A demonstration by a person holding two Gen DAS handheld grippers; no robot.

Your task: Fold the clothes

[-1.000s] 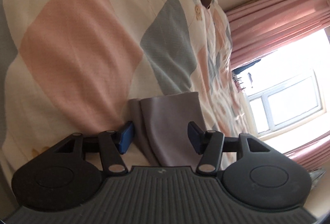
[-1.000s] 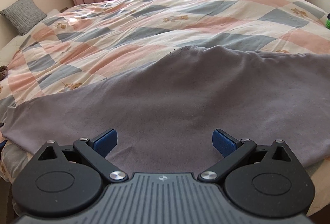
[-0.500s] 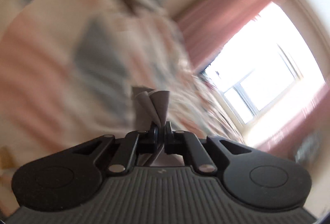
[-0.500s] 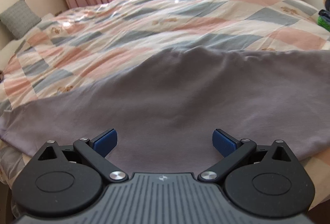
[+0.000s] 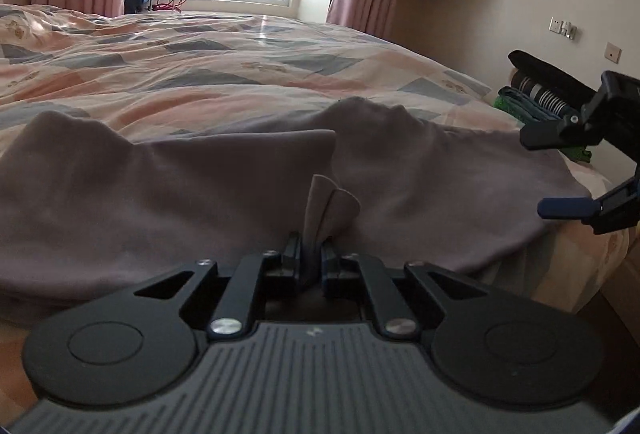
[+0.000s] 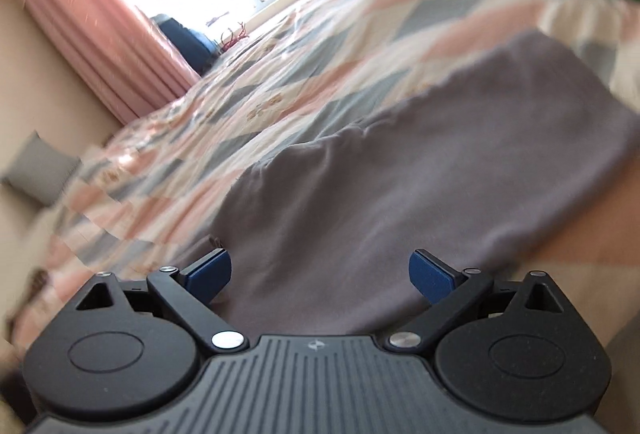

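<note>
Though creased, soft mauve garment (image 5: 160,194).

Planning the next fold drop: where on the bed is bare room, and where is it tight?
Free: the checked quilt between the grey garment's far edge and the window. Crowded: the right corner, with the folded clothes stack and the open right tool. Left tool is shut on a garment fold.

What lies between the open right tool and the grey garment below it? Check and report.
Nothing visible. The right tool stands open directly over the grey garment, with only bare cloth between its blue pads. The left tool is already shut on a fold of that garment. The folded pile sits off at the bed's edge.
</note>
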